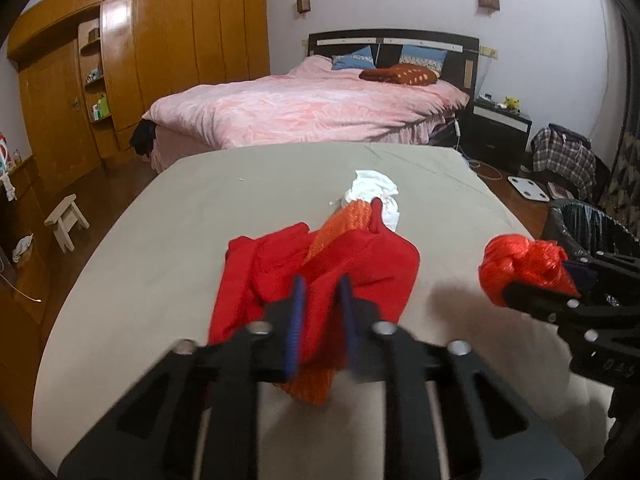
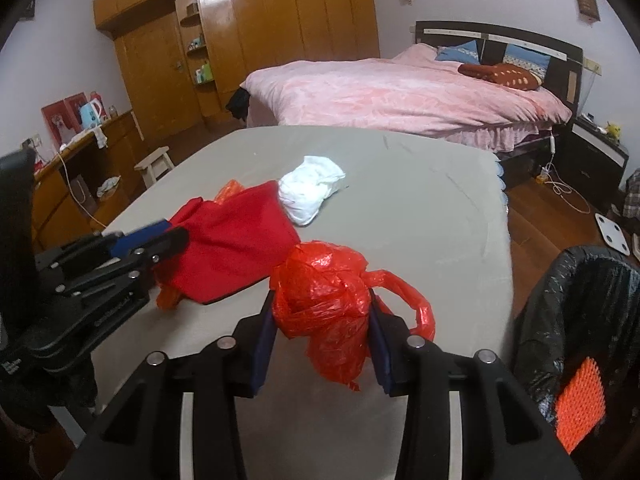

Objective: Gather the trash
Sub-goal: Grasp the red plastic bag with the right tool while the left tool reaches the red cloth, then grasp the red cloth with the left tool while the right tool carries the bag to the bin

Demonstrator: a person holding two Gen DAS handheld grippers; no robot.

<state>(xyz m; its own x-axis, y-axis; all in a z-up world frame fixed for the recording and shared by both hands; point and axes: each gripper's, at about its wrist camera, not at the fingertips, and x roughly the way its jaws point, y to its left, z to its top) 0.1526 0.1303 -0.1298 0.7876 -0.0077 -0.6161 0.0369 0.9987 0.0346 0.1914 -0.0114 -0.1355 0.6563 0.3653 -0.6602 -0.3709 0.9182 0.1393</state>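
Trash so far: right gripper (image 2: 322, 320) is clamped on a crumpled red plastic bag (image 2: 320, 304), bin (image 2: 576, 304) at its 3 o'clock. Left gripper (image 1: 322, 320) is pinched nearly closed on the red cloth (image 1: 372, 268); white wad (image 1: 374, 190) sits at 12 o'clock on the grey table (image 1: 160, 240).

Left tool (image 1: 322, 300) clamped, right tool (image 2: 322, 320) gripping, both angled downward.

Red cloth (image 1: 320, 276), orange-red plastic bag (image 2: 324, 300), white wad (image 2: 310, 190), grey table (image 2: 420, 216), black bin liner (image 2: 580, 300)
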